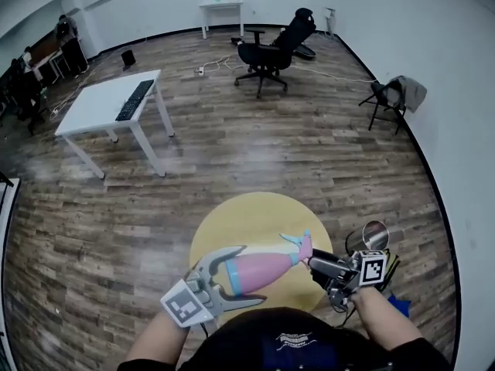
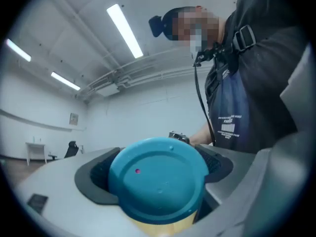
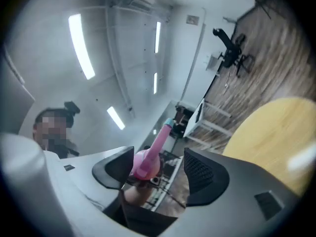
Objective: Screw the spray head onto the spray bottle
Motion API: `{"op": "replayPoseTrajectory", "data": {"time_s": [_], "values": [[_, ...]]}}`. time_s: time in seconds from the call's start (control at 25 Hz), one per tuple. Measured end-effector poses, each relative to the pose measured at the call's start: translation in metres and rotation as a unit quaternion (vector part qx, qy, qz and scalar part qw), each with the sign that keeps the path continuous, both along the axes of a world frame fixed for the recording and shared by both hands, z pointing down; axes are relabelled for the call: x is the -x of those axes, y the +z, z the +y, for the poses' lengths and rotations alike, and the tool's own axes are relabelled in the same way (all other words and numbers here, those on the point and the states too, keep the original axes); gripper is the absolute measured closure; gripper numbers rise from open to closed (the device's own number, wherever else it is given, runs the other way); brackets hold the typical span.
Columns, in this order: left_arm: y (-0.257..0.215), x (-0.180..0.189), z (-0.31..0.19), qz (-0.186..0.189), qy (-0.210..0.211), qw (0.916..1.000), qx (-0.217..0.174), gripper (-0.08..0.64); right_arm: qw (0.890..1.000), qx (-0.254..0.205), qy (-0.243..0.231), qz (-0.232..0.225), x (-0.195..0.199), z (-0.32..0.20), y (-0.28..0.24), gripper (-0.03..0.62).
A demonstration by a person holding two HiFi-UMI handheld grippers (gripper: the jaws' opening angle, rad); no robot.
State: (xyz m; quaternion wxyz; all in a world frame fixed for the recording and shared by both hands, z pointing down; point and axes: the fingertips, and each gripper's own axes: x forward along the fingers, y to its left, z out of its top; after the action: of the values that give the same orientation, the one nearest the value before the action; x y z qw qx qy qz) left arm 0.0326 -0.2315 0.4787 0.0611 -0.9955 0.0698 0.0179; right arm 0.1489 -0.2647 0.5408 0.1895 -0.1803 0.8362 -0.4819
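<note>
Lower centre: left gripper (image 1: 241, 275) clamps the likely light, slippery spray bottle (image 1: 267, 270) at its base; close your wide-open right gripper (image 3: 159, 168) on the stiff spray head (image 3: 147, 162) collar.

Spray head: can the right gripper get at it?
Probably yes: the right gripper stands open with the spray head between its jaws, nothing blocking; the left gripper holds the spray bottle.
</note>
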Motion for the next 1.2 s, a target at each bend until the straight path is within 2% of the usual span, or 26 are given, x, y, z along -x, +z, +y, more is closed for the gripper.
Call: {"op": "replayPoseTrajectory", "data": {"time_s": [0.04, 0.08, 0.12, 0.2, 0.24, 0.44, 0.6, 0.72, 0.8, 0.84, 0.92, 1.0, 1.12, 1.2], "values": [[-0.01, 0.006, 0.017, -0.015, 0.006, 0.9996, -0.024, 0.049, 0.999, 0.003, -0.03, -0.04, 0.017, 0.009, -0.021, 0.278], [-0.018, 0.011, 0.032, -0.028, 0.01, 0.9986, -0.044, 0.049, 0.997, -0.009, -0.056, -0.055, 0.032, 0.019, -0.042, 0.279], [-0.024, 0.016, 0.045, -0.035, 0.009, 0.9976, -0.059, 0.049, 0.996, -0.032, -0.074, -0.049, 0.044, 0.028, -0.059, 0.284], [-0.034, 0.026, 0.066, -0.043, -0.001, 0.9962, -0.075, 0.049, 0.994, -0.065, -0.083, -0.031, 0.059, 0.046, -0.082, 0.442], [-0.038, 0.03, 0.075, -0.046, -0.009, 0.9957, -0.08, 0.049, 0.993, -0.072, -0.085, -0.032, 0.065, 0.054, -0.091, 0.456], [-0.051, 0.03, 0.114, -0.05, -0.028, 0.9928, -0.105, 0.031, 0.992, -0.081, -0.09, -0.036, 0.081, 0.09, -0.107, 0.459], [-0.053, 0.029, 0.125, -0.061, -0.037, 0.9911, -0.112, 0.031, 0.991, -0.089, -0.092, -0.036, 0.084, 0.1, -0.116, 0.457], [-0.059, 0.032, 0.136, -0.049, -0.016, 0.9934, -0.103, 0.032, 0.988, -0.075, -0.129, -0.03, 0.087, 0.114, -0.113, 0.453], [-0.057, 0.034, 0.143, -0.054, -0.006, 0.9934, -0.101, 0.034, 0.983, -0.079, -0.166, -0.002, 0.096, 0.127, -0.107, 0.446], [-0.057, 0.035, 0.145, -0.054, 0.0, 0.9934, -0.101, 0.033, 0.979, -0.083, -0.185, 0.012, 0.102, 0.134, -0.104, 0.423], [-0.06, 0.038, 0.148, -0.039, 0.009, 0.9953, -0.089, 0.033, 0.973, -0.097, -0.206, 0.03, 0.11, 0.143, -0.104, 0.419], [-0.064, 0.038, 0.147, -0.016, 0.012, 0.9983, -0.055, 0.034, 0.97, -0.112, -0.208, 0.048, 0.111, 0.145, -0.105, 0.433], [-0.068, 0.039, 0.142, 0.017, 0.026, 0.9992, 0.024, 0.037, 0.967, -0.129, -0.207, 0.073, 0.11, 0.147, -0.104, 0.433], [-0.064, 0.042, 0.137, 0.038, 0.038, 0.9952, 0.082, 0.037, 0.959, -0.17, -0.202, 0.104, 0.112, 0.149, -0.105, 0.431]]}}
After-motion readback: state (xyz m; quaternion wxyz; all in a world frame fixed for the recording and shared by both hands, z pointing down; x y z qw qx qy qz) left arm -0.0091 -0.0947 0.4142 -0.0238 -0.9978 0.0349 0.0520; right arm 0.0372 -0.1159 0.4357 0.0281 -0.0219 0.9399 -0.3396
